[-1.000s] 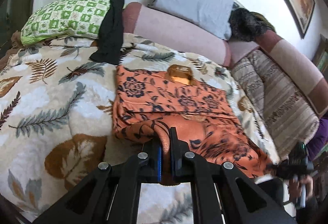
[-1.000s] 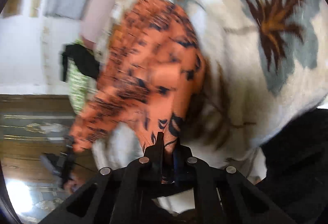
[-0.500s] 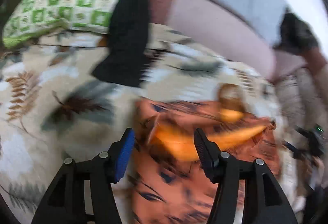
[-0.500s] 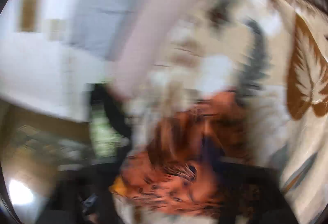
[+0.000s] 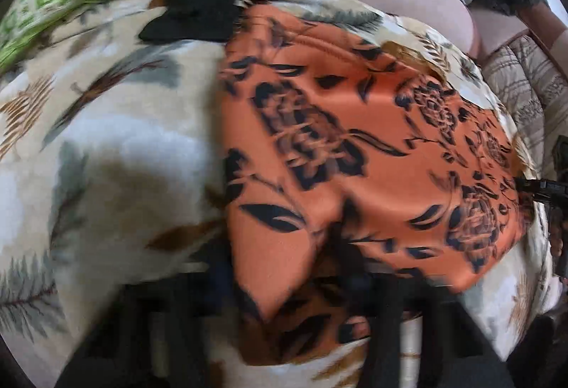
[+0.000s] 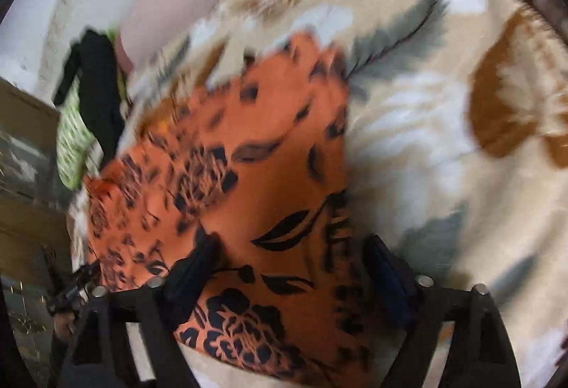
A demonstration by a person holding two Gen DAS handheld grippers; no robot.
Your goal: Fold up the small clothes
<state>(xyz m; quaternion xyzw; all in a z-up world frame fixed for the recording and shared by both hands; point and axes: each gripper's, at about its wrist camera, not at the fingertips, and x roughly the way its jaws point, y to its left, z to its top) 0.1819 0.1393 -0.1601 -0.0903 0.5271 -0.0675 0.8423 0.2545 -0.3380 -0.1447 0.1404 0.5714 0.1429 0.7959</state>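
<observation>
The orange flowered garment (image 5: 355, 139) is lying folded over on the leaf-print bed cover (image 5: 106, 157), dropped where both claws were pinching it a second ago. The right claw (image 6: 287, 267) is closing half-open astride its edge; the left claw (image 5: 284, 281) is blurred, narrowing over a corner.

The right claw (image 6: 287, 267), jaws just closing but still apart, straddles an orange floral garment (image 6: 248, 174). The garment lies on a leaf-patterned blanket (image 6: 443, 139), a black cloth (image 6: 96, 79) beyond.
</observation>
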